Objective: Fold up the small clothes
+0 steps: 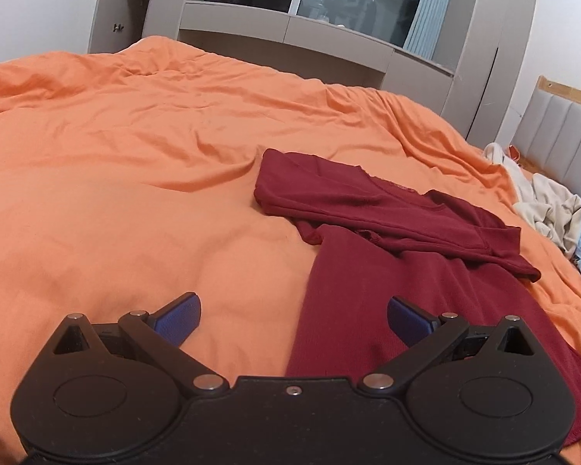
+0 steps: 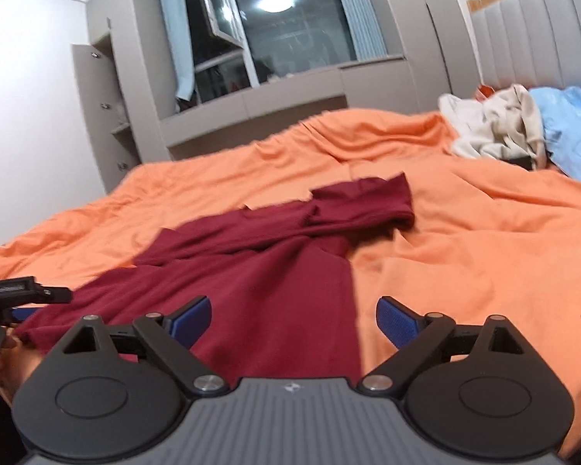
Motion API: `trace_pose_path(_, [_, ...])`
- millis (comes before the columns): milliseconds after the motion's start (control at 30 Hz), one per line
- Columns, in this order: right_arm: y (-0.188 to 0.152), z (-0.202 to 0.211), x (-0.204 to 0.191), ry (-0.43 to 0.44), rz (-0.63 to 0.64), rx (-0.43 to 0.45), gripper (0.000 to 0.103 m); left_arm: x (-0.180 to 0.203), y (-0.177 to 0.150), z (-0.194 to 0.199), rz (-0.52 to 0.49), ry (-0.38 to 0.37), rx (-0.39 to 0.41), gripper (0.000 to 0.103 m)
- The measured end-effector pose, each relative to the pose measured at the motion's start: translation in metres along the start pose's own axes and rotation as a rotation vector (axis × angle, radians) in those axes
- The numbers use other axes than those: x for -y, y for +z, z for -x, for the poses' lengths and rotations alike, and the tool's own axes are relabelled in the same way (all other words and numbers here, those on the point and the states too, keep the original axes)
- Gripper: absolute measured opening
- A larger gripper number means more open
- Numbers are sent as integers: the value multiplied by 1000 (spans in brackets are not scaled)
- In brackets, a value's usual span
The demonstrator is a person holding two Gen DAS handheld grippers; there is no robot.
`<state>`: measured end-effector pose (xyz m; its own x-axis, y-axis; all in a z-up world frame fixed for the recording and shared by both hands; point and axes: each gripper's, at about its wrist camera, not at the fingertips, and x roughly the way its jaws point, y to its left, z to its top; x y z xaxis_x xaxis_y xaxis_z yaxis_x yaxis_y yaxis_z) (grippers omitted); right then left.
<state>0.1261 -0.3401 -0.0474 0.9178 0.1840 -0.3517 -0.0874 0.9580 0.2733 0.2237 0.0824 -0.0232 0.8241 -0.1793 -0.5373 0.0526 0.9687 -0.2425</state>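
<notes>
The dark red shirt (image 1: 387, 232) lies on the orange duvet (image 1: 135, 155), its sleeves already folded in across the chest and its long body running back toward both grippers; the likely next step is lifting the near hem to fold it up. Going left to right, the risks look like this: on the left edge a pad could pinch the soft duvet along with the shirt and drag it; in the middle the loose, overlapped sleeves may slide open if the body is pulled unevenly; on the right, the crumpled pile of cream and light blue clothes (image 2: 523, 128) sits well apart and seems safe. The left gripper (image 1: 294, 319) stands fully spread, empty, straddling the shirt's left edge without touching it. The right gripper (image 2: 293, 319) is nearly as wide, empty, poised over the shirt's right edge.
</notes>
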Motion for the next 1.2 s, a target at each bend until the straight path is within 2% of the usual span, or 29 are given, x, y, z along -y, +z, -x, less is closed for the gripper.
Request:
trace_pose_path(167, [-8, 4, 2, 12, -54, -55, 100, -2, -5, 12, 21, -35, -17, 102])
trace_pose_path(300, [-10, 9, 4, 10, -95, -66, 97, -5, -6, 25, 58, -120, -60, 102])
trace_pose_path(367, [-11, 12, 8, -20, -138, -57, 86, -5, -8, 30, 60, -155, -84, 102])
trace_pose_path(433, [-13, 13, 13, -69, -187, -69, 62, -3, -8, 34, 45, -159, -98, 94])
trace_pose_path(500, [-16, 11, 14, -91, -201, -96, 54, -1, -8, 36, 22, -148, -108, 75])
trace_pose_path(533, [-18, 11, 12, -101, -187, -100, 51, -1, -8, 36, 18, -137, -114, 72])
trace_pose_path(567, [-18, 10, 9, -114, -169, -102, 48, -1, -9, 36, 14, -121, -120, 61])
trace_pose_path(600, [-17, 10, 8, -114, -160, -103, 37, -1, -9, 34, 10, -103, -129, 44])
trace_pose_path(633, [-16, 11, 7, -115, -161, -99, 17, 0, -10, 33, 3, -85, -139, 34])
trace_pose_path(667, [-14, 12, 9, -131, -163, -95, 8, 2, -10, 35, -11, -68, -139, 29])
trace_pose_path(800, [-4, 17, 23, -83, -215, -78, 8, 7, -5, 47, -37, -49, -119, 8])
trace_pose_path(967, [21, 35, 31, -57, -194, 12, 7, 17, 5, 66, -32, -90, -81, 6])
trace_pose_path(1067, [40, 50, 35, -51, -170, 68, 7, 26, 11, 81, 14, -168, -70, 6])
trace_pose_path(1200, [53, 76, 41, -63, -128, 108, 7, 36, 14, 106, 35, -221, -25, 5])
